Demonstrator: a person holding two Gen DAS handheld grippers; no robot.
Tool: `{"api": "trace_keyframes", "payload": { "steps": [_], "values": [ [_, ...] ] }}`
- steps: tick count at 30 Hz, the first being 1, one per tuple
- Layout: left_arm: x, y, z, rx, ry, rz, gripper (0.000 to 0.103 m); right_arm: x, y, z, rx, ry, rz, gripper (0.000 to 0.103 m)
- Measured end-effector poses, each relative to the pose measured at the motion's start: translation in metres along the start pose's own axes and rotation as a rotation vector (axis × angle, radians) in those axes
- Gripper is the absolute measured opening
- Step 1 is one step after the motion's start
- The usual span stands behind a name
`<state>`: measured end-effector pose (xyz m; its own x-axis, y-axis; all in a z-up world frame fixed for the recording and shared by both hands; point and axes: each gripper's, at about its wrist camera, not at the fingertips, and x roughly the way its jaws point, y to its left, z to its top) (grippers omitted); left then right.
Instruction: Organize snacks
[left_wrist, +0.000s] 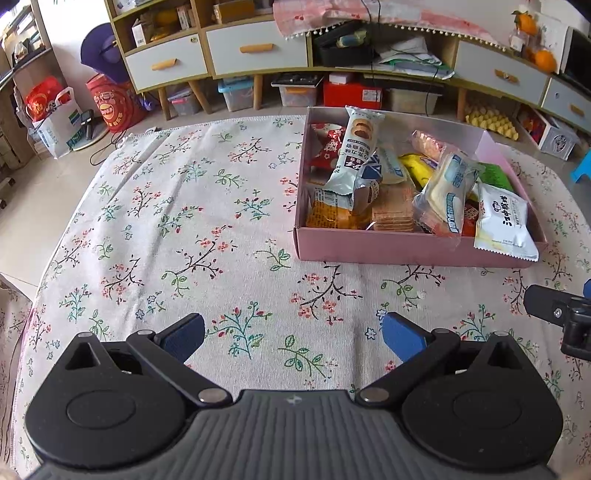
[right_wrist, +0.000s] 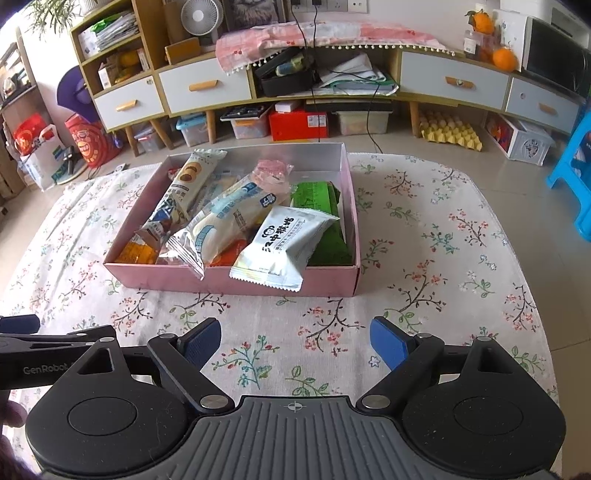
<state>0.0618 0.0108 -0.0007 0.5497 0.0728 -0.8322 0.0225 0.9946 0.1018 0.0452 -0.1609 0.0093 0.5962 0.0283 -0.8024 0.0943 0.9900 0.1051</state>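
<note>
Snacks (right_wrist: 236, 218) sit heaped in the pink box (right_wrist: 236, 282) on the floral cloth (right_wrist: 424, 258), one white packet (right_wrist: 284, 247) drooping over its front wall. Left gripper (left_wrist: 291, 332) and right gripper (right_wrist: 295, 341) hover short of it, both spread wide and empty, apparently done or waiting.

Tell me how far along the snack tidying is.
Looks nearly finished: every visible snack sits in the pink box, though the white packet overhangs its front wall. In hand: nothing; left gripper and right gripper are open, empty. Left: perhaps nudging that packet inside.
</note>
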Motion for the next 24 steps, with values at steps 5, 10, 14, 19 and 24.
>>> {"api": "trace_keyframes", "payload": {
  "steps": [5,10,14,19,24],
  "values": [
    [-0.0012,0.0001,-0.0009,0.001,0.002,-0.007,0.103,0.0030,-0.0006,0.0000,0.002,0.016,0.002,0.090],
    [-0.0015,0.0017,-0.0011,-0.007,0.004,-0.006,0.103,0.0008,-0.0015,0.0006,0.002,0.007,-0.005,0.090],
    [-0.0028,0.0017,-0.0010,-0.005,0.000,-0.009,0.103,-0.0001,-0.0012,0.0006,-0.001,0.008,-0.003,0.090],
    [-0.0039,0.0009,-0.0011,-0.003,-0.003,-0.010,0.103,0.0001,0.0008,-0.0001,-0.004,0.016,0.007,0.090],
    [-0.0035,0.0017,-0.0016,-0.004,0.001,-0.011,0.103,0.0010,0.0026,-0.0009,-0.007,0.018,0.006,0.090]
  ]
}}
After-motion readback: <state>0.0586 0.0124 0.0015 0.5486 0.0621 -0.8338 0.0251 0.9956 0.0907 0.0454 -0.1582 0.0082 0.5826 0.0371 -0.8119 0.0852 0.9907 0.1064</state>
